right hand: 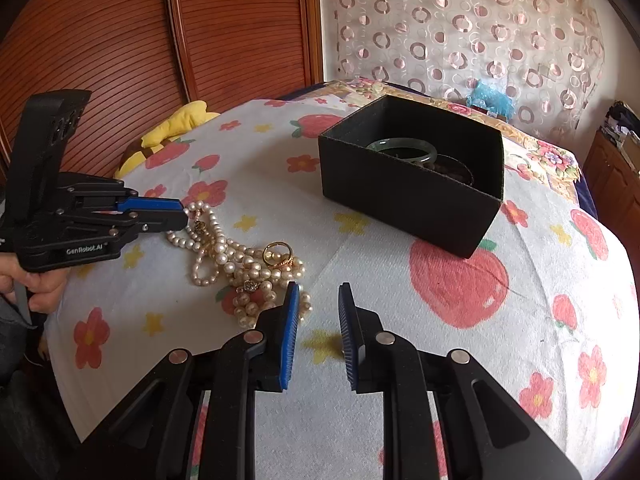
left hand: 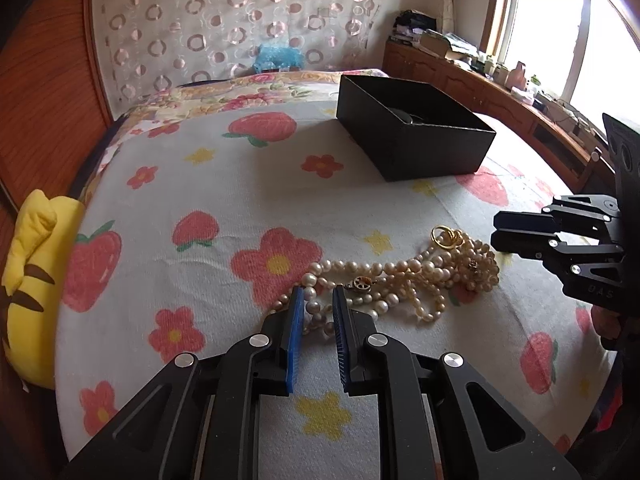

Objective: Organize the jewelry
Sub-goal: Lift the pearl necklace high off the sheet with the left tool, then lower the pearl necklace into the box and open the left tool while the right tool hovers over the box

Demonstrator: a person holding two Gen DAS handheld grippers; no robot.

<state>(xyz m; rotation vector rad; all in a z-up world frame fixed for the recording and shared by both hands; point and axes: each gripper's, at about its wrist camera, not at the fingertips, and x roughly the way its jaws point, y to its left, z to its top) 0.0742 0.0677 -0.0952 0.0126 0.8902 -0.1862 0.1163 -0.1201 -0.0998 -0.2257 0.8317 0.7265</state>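
A tangle of pearl necklaces point(left hand: 404, 276) point(right hand: 236, 256) lies on the flowered bedspread, with gold rings point(left hand: 447, 237) point(right hand: 278, 254) on top of it. My left gripper point(left hand: 318, 296) point(right hand: 182, 212) is open, its blue pads on either side of the pearl strand at the pile's near end. My right gripper point(right hand: 319, 292) point(left hand: 496, 230) is open and empty, just right of the pile. An open black box point(left hand: 412, 132) point(right hand: 412, 196) stands farther back and holds a green bangle point(right hand: 404, 150) and a dark beaded bracelet point(right hand: 456, 170).
A yellow plush toy point(left hand: 32, 280) point(right hand: 172, 128) lies at the bed's edge by the wooden wall. A blue plastic item point(left hand: 278, 56) point(right hand: 490, 98) sits by the curtain. A cluttered wooden cabinet point(left hand: 500, 92) runs under the window.
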